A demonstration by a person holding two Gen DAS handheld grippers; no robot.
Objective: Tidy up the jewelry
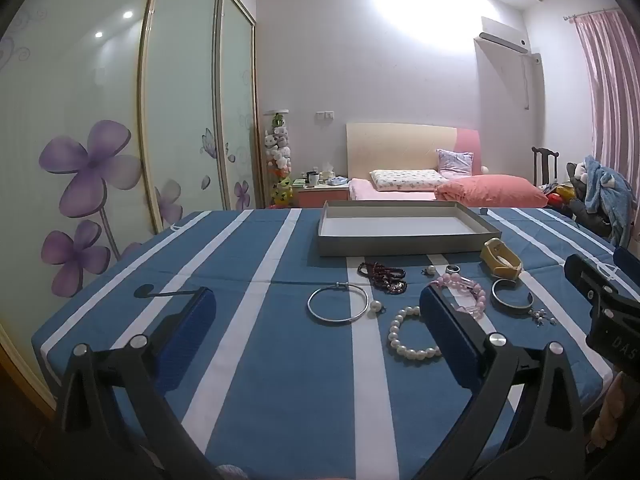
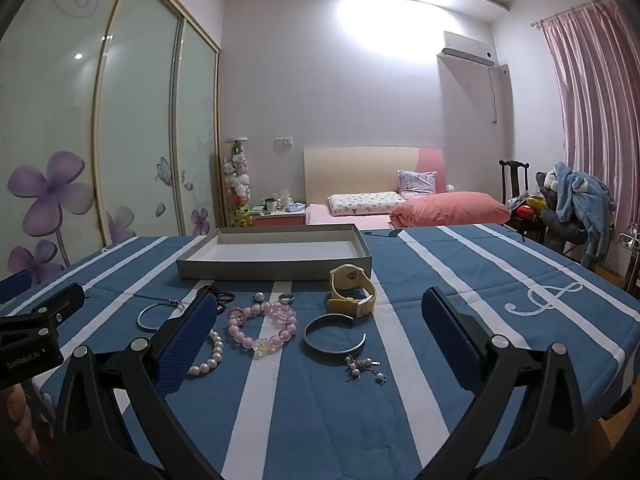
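Jewelry lies on the blue striped tablecloth in front of an empty grey tray (image 1: 404, 245) (image 2: 272, 270). In the left wrist view I see a silver bangle (image 1: 338, 305), white pearl bracelet (image 1: 404, 340), dark red bead string (image 1: 382, 276), pink bead bracelet (image 1: 464, 290), dark cuff (image 1: 512, 298) and yellow watch (image 1: 502, 262). The right wrist view shows the pink bracelet (image 2: 262, 328), cuff (image 2: 334, 338), watch (image 2: 352, 290), ring (image 2: 286, 299) and small earrings (image 2: 362, 368). My left gripper (image 1: 316, 312) is open above the bangle. My right gripper (image 2: 316, 320) is open above the cuff. Both are empty.
A wardrobe with purple flowers (image 1: 88, 168) stands on the left. A bed (image 1: 440, 188) lies behind the table, with a chair piled with clothes (image 2: 572, 200) on the right. The table's near edge is close below both grippers.
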